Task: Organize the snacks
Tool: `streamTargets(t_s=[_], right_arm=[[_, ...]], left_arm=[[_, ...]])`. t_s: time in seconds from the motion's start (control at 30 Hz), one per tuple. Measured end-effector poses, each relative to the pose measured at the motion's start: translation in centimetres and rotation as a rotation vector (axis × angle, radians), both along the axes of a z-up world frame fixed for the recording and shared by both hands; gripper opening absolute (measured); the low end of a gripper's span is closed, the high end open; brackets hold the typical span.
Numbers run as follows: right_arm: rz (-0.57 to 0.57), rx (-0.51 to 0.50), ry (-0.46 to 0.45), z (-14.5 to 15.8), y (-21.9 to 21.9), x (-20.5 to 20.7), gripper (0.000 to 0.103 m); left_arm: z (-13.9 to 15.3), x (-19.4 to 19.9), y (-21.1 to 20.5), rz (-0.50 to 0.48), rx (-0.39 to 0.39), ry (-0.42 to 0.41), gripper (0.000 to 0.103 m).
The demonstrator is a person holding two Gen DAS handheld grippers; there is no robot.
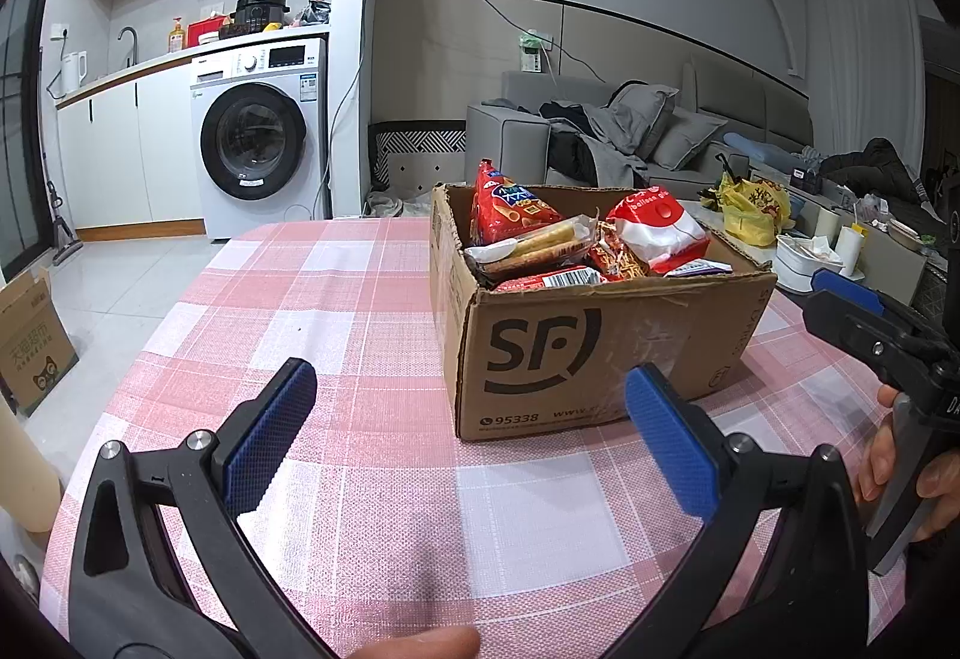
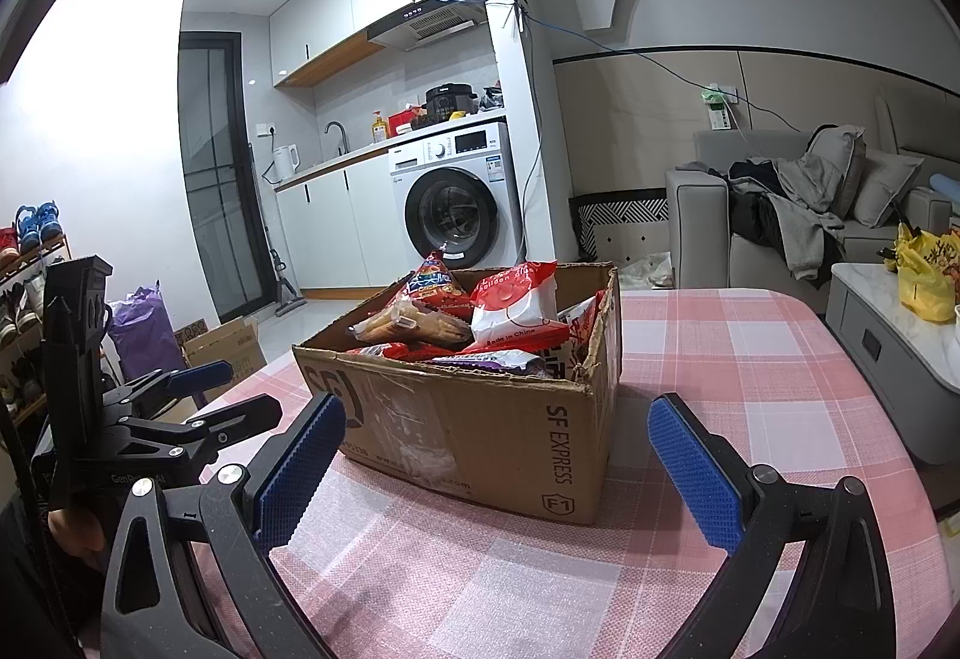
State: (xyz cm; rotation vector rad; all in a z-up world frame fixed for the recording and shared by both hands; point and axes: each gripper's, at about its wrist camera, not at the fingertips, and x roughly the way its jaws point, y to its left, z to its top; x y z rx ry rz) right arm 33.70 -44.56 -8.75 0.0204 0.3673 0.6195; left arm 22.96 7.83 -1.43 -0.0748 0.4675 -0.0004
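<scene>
A brown SF cardboard box (image 1: 600,353) stands on the pink checked tablecloth (image 1: 336,299), also in the right wrist view (image 2: 492,431). It holds several snack packs: a red bag upright at the back (image 1: 510,209), a white and red bag (image 1: 657,233), and a clear biscuit pack (image 1: 540,245). They also show in the right wrist view, the white and red bag (image 2: 519,305) among them. My left gripper (image 1: 471,419) is open and empty, just in front of the box. My right gripper (image 2: 495,458) is open and empty, near the box's corner.
The right gripper shows at the right edge of the left view (image 1: 876,329); the left one shows at the left of the right view (image 2: 150,419). A low table with a yellow bag (image 2: 927,269) stands right. Another cardboard box (image 1: 30,341) sits on the floor left.
</scene>
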Motion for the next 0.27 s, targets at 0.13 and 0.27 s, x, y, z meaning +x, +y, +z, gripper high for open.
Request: streamTargets(t_s=[0.13,0.27], right_arm=[[0.001,0.000,0.000,0.02,0.00,-0.03,0.103],[0.003,-0.002,0.000,-0.15,0.13,0.07,0.103]], left_arm=[[-0.01,-0.02,0.01,0.007,0.001,0.000,0.103],[-0.01,0.01,-0.01,0.005,0.003,-0.005,0.103]])
